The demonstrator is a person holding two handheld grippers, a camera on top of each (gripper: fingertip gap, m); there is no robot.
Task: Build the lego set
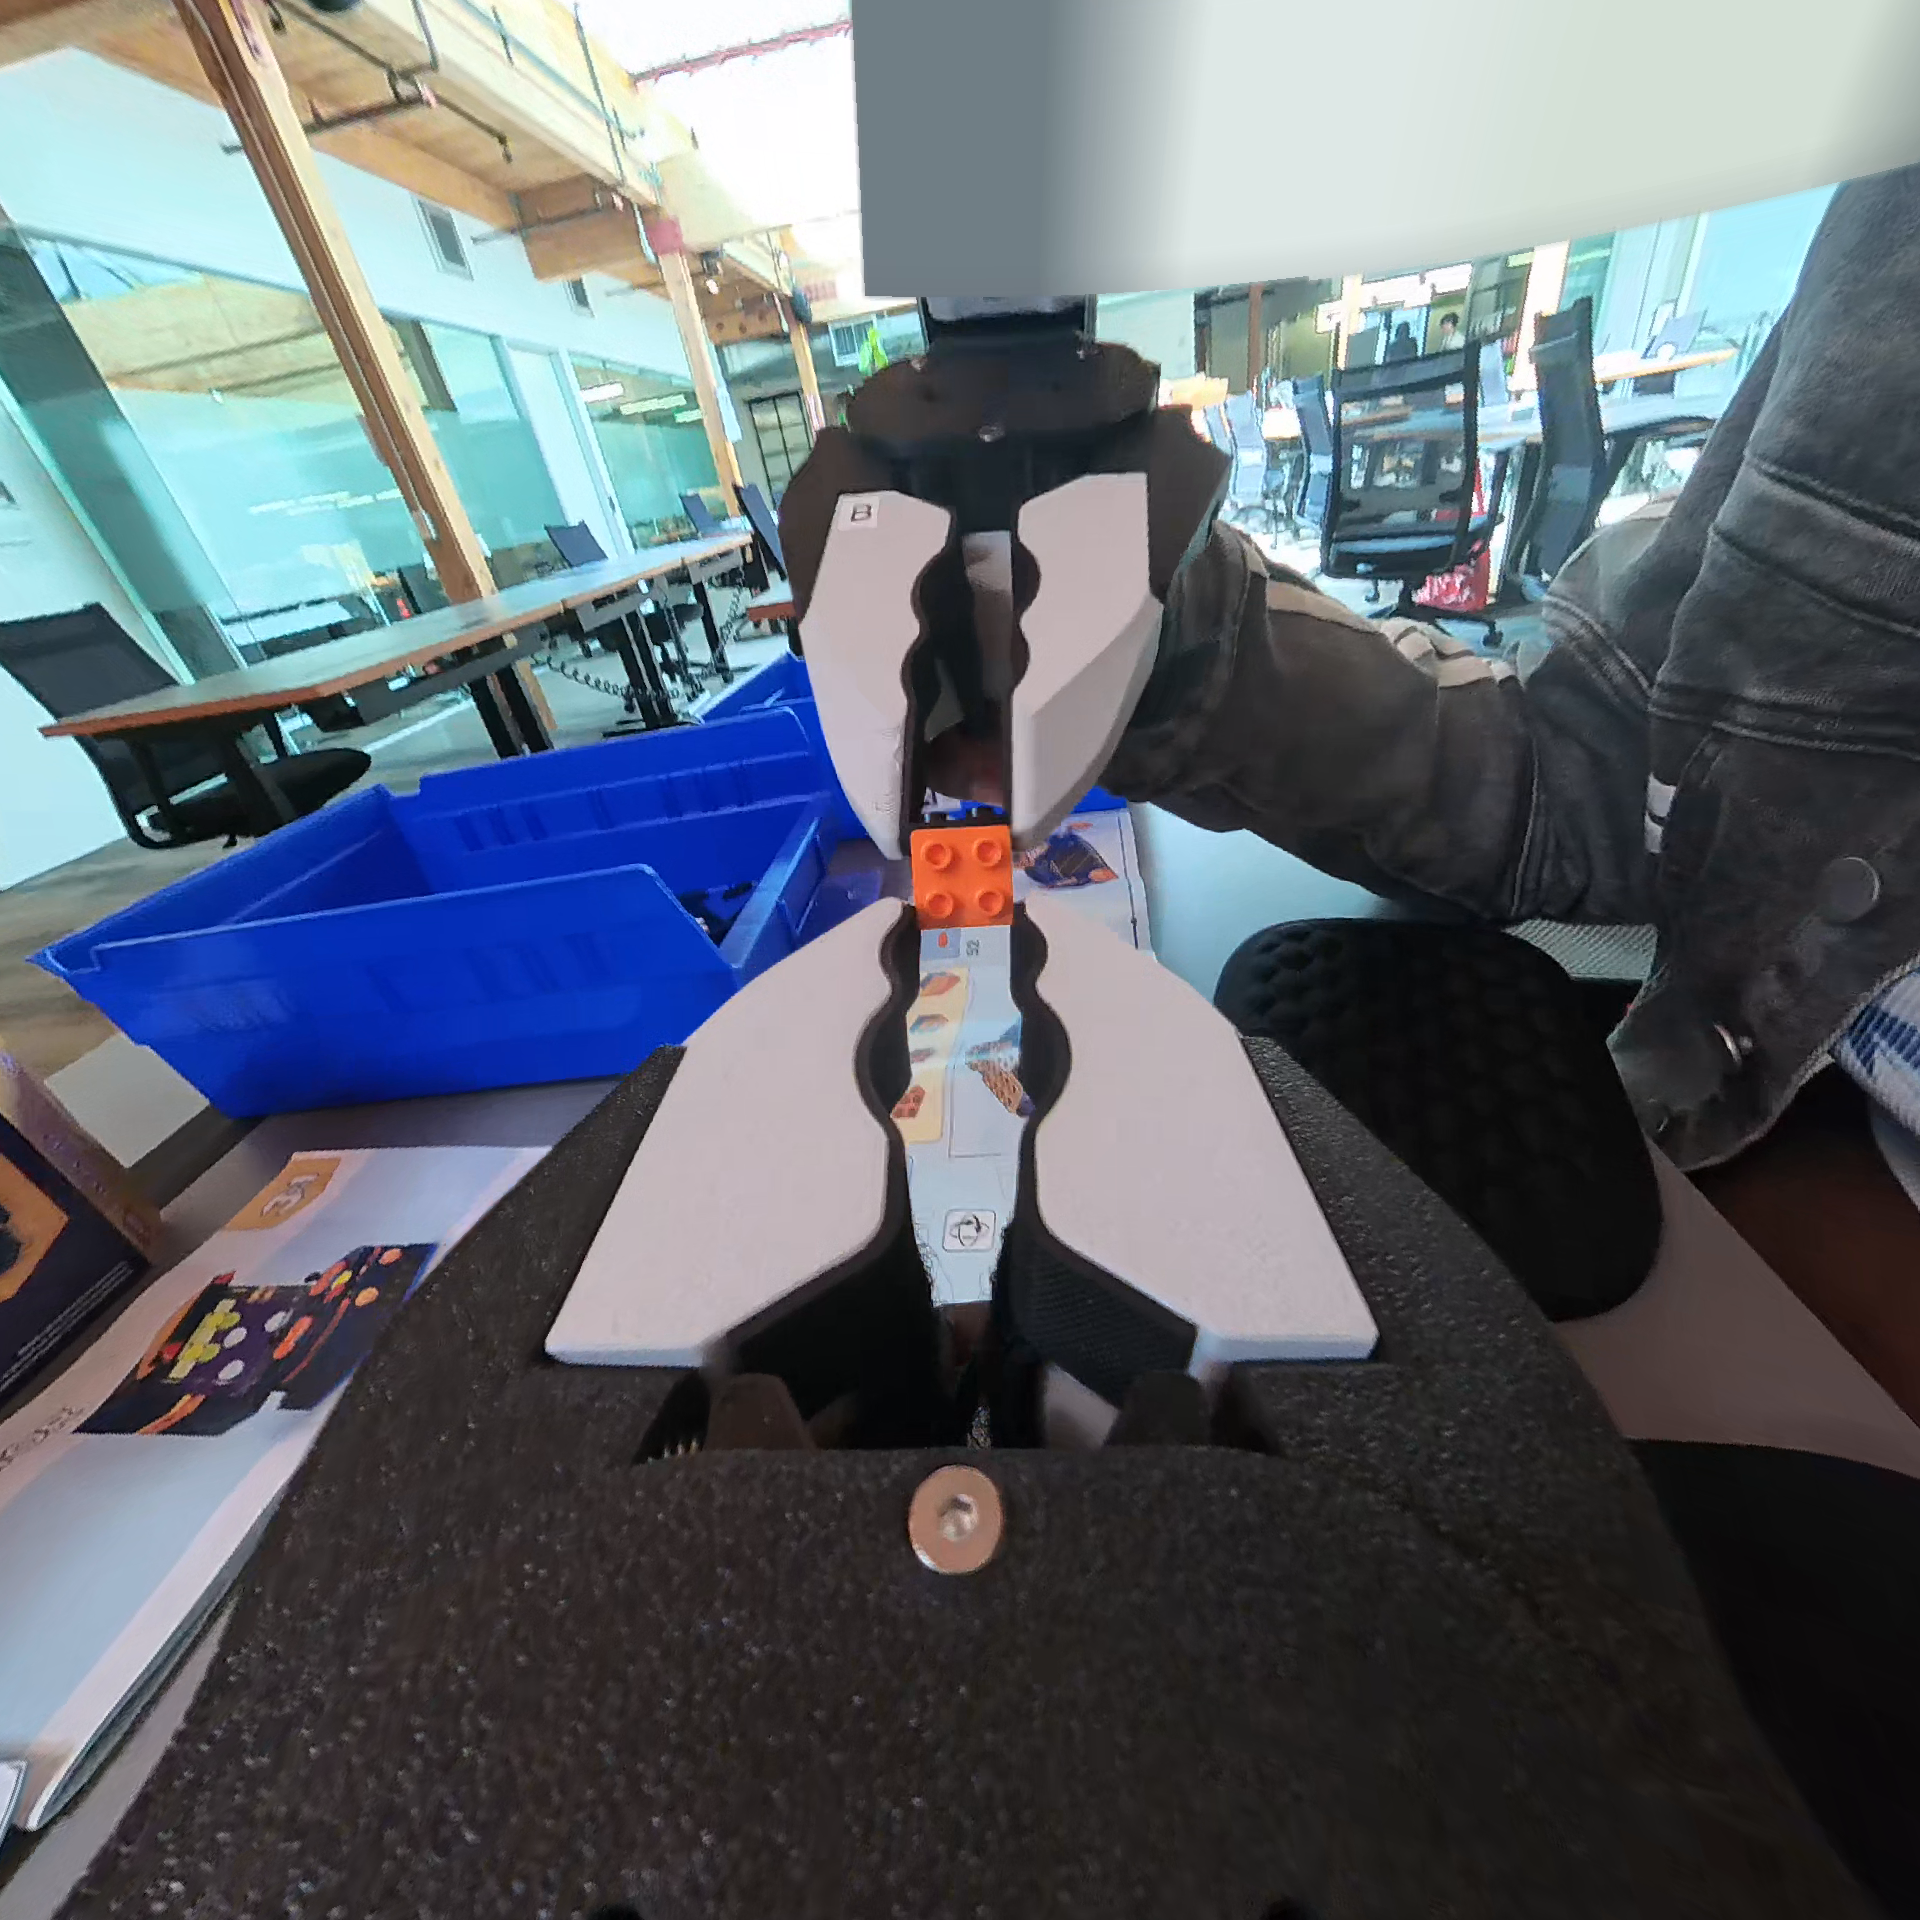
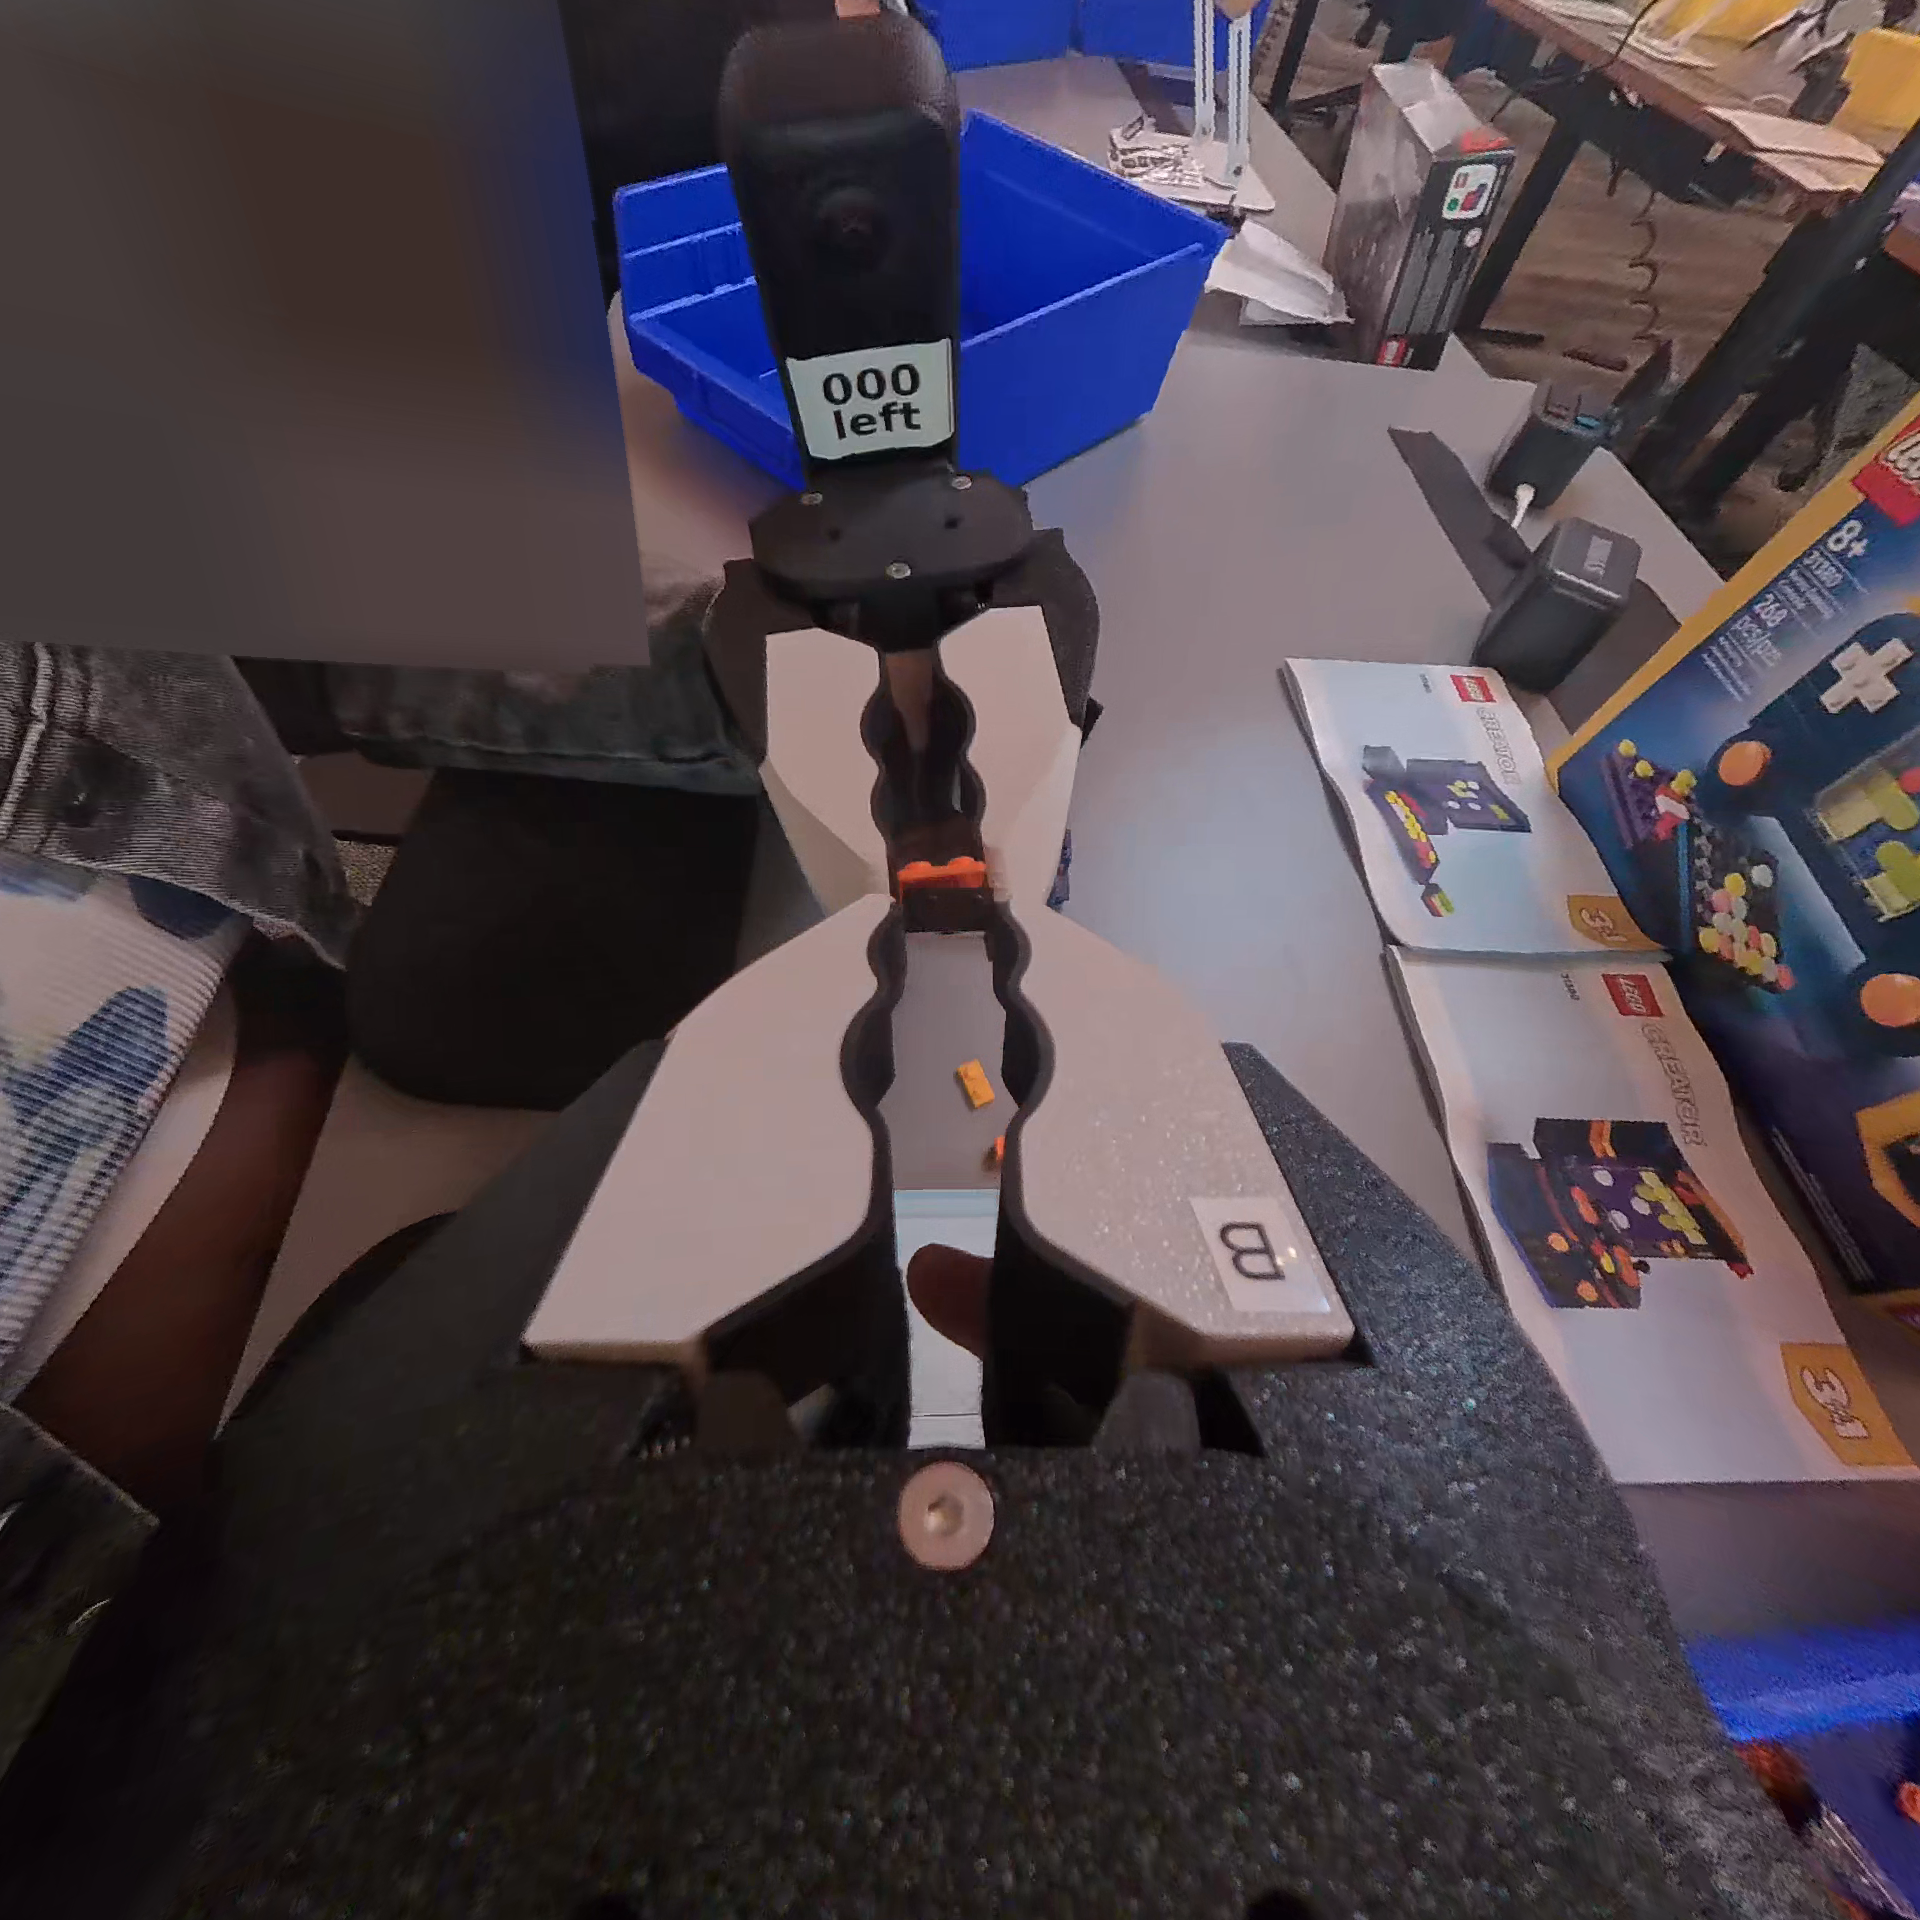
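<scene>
Two grippers, left gripper [image 1: 961,920] on orange brick [image 1: 961,878], black piece [image 2: 940,909] half-hidden

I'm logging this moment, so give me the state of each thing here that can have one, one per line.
Left hand-held gripper: shut on the orange brick.
Right hand-held gripper: shut on the black brick.
Orange brick: held off the table, against the black brick.
Black brick: held off the table.
Blue bin: upright, open-topped.
Two booklets: closed, lying flat.
Small orange piece: loose on the table.
</scene>
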